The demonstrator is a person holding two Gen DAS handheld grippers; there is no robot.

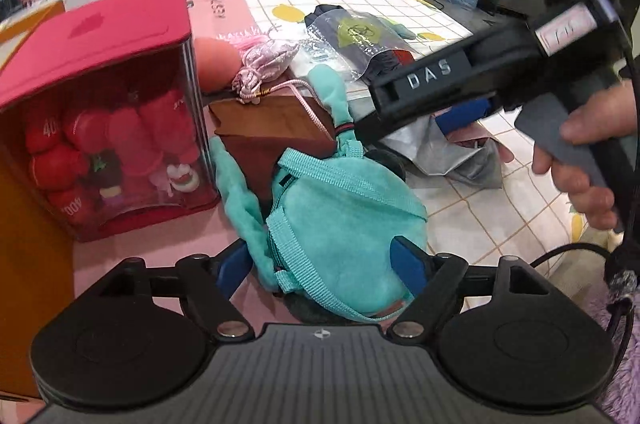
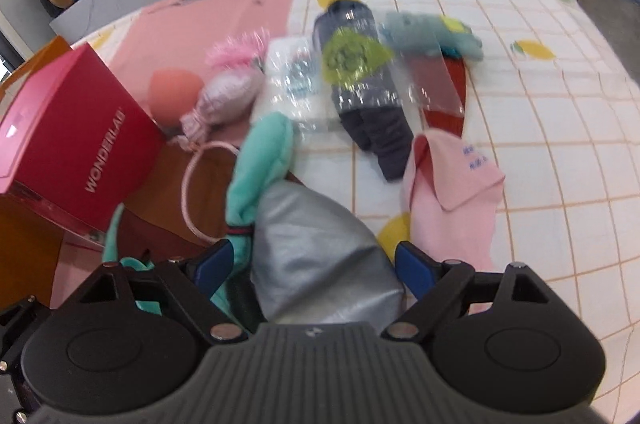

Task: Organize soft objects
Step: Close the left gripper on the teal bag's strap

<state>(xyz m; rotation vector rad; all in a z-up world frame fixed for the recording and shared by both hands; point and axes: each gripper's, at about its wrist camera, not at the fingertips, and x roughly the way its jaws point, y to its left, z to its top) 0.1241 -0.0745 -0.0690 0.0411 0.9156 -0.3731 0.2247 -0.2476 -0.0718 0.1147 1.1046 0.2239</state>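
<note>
The teal plush backpack is lying directly beneath my left tool, between its spread, untouching pads, long axis running away from me. My right tool is hanging equally spread over the silver pouch just alongside.

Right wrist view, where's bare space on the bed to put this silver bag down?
The checked yellow-and-white sheet lies bare to the right of the pink folded cloth, out to the edge. The pink mat beyond the red Wonderlab box is also free. It is crowded mid-bed: the teal plush backpack, silver bag and plastic-wrapped dark garment.
</note>
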